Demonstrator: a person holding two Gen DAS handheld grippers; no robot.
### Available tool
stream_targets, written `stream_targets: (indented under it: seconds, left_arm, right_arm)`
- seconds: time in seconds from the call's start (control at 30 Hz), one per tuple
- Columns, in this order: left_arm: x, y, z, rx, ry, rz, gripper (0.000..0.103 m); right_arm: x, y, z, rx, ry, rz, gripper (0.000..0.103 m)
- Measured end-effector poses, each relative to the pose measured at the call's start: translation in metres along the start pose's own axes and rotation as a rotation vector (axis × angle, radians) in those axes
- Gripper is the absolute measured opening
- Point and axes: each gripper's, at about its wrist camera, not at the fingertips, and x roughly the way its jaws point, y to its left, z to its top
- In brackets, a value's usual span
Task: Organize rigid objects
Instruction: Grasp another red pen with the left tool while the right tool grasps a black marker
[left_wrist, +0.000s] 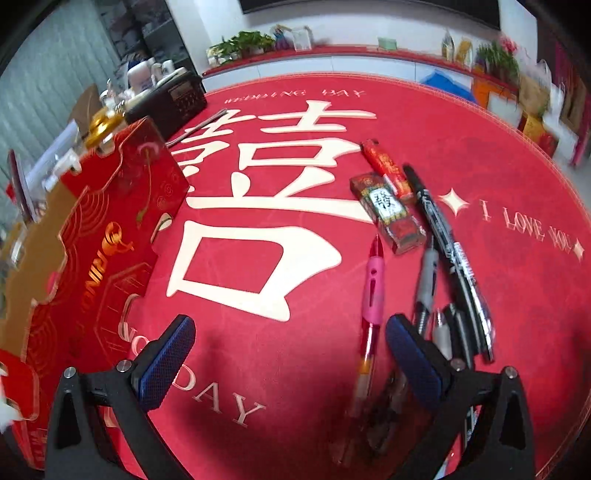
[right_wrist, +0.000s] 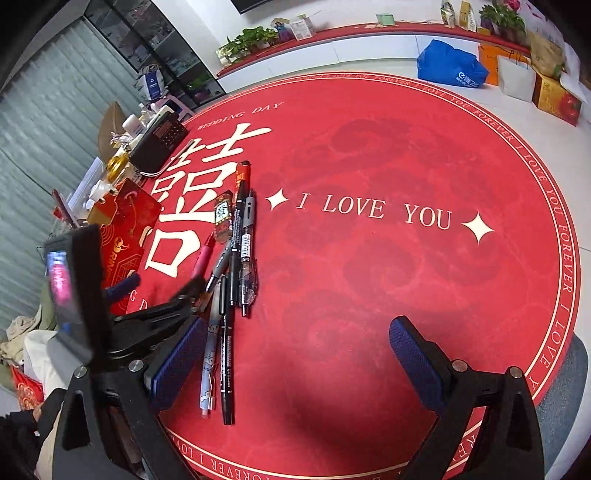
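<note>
Several pens lie in a loose pile on the round red mat (left_wrist: 480, 280). A pink-grip pen (left_wrist: 373, 284), a grey pen (left_wrist: 426, 280) and a long black marker (left_wrist: 448, 251) show in the left wrist view, beside two red lighters (left_wrist: 388, 214) (left_wrist: 386, 166). My left gripper (left_wrist: 291, 354) is open, low over the mat, its right finger just beside the pink pen. In the right wrist view the pile (right_wrist: 232, 266) includes a white pen (right_wrist: 210, 354) and a black marker (right_wrist: 226, 362). My right gripper (right_wrist: 299, 354) is open, right of the pile, holding nothing.
A red and gold box (left_wrist: 92, 258) stands at the mat's left edge, with a black radio (left_wrist: 170, 99) and small bottles behind it. The left gripper's body (right_wrist: 81, 288) rises left of the pile. Bags and boxes (right_wrist: 450, 66) line the far floor.
</note>
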Motion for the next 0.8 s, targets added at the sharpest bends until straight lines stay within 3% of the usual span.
stream_targets:
  seconds: [0.2,0.37,0.5,0.63,0.67,0.73,0.8]
  left_arm:
    - [0.004,0.02,0.0,-0.043,-0.025,0.065,0.103]
    - [0.002,0.02,-0.004,-0.049,-0.059,0.074,0.103]
    - [-0.001,0.012,-0.006,0.024,-0.105,0.113,0.103]
    - [0.001,-0.005,0.004,0.167,-0.148,0.174,0.103]
    - [0.002,-0.01,0.006,0.196,-0.159,0.186,0.103]
    - [0.005,-0.015,0.012,0.233,-0.18,0.209,0.103]
    - [0.009,-0.013,0.016,0.227,-0.181,0.239,0.103]
  right_arm:
    - [0.014,0.016,-0.003,-0.059,0.032,-0.017,0.1]
    - [0.035,0.041,-0.021,-0.194,0.076,-0.111,0.1]
    - [0.049,0.047,-0.03,-0.231,0.101,-0.146,0.1]
    - [0.055,0.054,-0.034,-0.282,0.098,-0.18,0.099]
    - [0.056,0.056,-0.035,-0.308,0.092,-0.206,0.097]
    - [0.057,0.059,-0.037,-0.36,0.073,-0.257,0.081]
    - [0.054,0.058,-0.036,-0.39,0.063,-0.259,0.072]
